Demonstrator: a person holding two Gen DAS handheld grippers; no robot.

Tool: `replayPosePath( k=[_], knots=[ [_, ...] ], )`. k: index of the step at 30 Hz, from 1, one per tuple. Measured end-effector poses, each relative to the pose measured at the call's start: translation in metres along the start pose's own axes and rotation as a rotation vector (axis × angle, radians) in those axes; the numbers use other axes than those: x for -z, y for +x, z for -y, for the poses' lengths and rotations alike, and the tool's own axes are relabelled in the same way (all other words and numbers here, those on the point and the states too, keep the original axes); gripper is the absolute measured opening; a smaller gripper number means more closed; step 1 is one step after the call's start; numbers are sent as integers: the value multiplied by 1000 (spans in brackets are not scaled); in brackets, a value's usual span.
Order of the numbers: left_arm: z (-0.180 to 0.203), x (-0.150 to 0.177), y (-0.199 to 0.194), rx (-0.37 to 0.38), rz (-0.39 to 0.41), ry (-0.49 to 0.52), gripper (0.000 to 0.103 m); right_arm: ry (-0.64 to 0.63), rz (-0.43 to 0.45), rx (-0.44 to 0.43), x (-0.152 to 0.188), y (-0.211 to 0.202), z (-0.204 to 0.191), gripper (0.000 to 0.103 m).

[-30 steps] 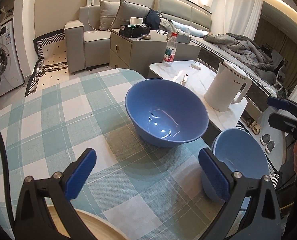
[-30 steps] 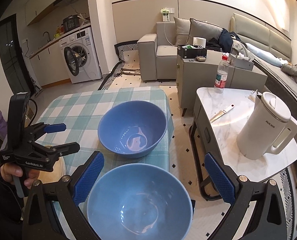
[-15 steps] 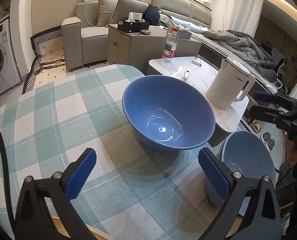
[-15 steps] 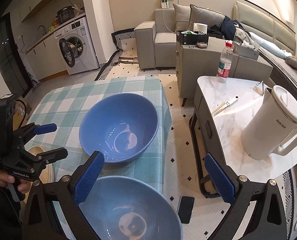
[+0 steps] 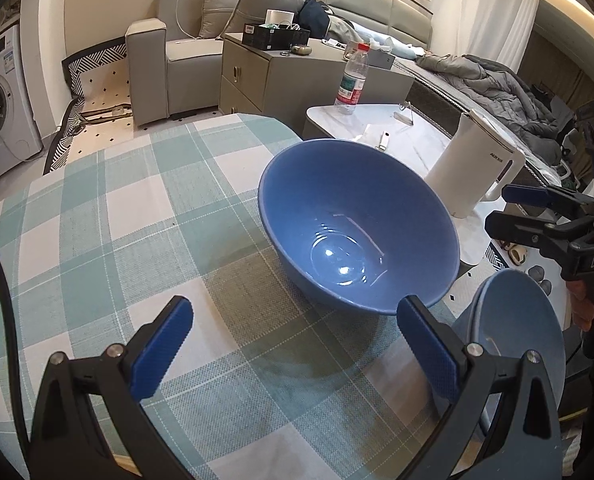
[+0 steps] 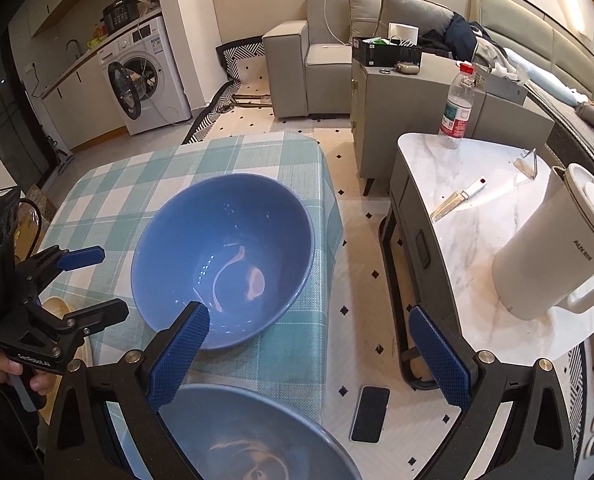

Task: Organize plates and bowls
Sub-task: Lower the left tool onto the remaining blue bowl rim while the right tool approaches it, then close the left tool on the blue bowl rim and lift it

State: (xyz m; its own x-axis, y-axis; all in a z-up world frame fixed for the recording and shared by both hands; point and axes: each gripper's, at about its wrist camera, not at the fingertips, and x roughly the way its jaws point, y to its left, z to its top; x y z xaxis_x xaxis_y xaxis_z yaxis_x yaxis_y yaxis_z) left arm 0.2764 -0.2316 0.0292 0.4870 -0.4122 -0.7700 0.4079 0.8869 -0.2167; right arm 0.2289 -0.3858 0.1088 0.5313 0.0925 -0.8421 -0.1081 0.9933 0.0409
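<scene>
Checked tablecloth (image 5: 109,216) bears blue bowl (image 5: 357,236) beyond left gripper (image 5: 293,350).

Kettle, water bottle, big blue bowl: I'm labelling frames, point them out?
kettle (image 6: 553,248), right wrist view, white body.
water bottle (image 6: 456,114), right wrist view, label.
big blue bowl (image 5: 361,216), left wrist view, inner wall.

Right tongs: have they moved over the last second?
Yes. The right tongs advanced toward the checked table; one finger now overlaps the bowl standing on it.
</scene>
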Motion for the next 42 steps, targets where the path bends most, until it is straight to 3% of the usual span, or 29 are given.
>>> replayPosePath(
  k=[5, 12, 15, 17, 20, 22, 30, 35, 42],
  knots=[
    [0, -5, 6, 0, -4, -4, 102, -12, -29, -13, -5, 15, -5, 99],
    [0, -8, 12, -6, -8, -6, 98, -23, -82, -31, -11, 39, -8, 76],
    [1, -8, 15, -6, -16, -2, 93, -19, -93, -38, -12, 45, -8, 69],
    [2, -8, 17, -1, -23, 0, 84, -18, -97, -39, -12, 47, -7, 66],
    [3, -8, 18, 6, -23, 1, 84, -18, -107, -39, -13, 51, -7, 65],
    [3, -8, 19, 16, -25, 3, 82, -23, -109, -42, -13, 53, -8, 57],
    [6, -10, 23, 55, -36, -5, 56, -35, -112, -50, -12, 56, -9, 41],
    [13, -10, 23, 59, -38, 17, 41, -65, -95, -55, -10, 55, -13, 40],
    [15, -11, 24, 43, -37, 27, 38, -98, -86, -48, -8, 55, -17, 40]
  ],
)
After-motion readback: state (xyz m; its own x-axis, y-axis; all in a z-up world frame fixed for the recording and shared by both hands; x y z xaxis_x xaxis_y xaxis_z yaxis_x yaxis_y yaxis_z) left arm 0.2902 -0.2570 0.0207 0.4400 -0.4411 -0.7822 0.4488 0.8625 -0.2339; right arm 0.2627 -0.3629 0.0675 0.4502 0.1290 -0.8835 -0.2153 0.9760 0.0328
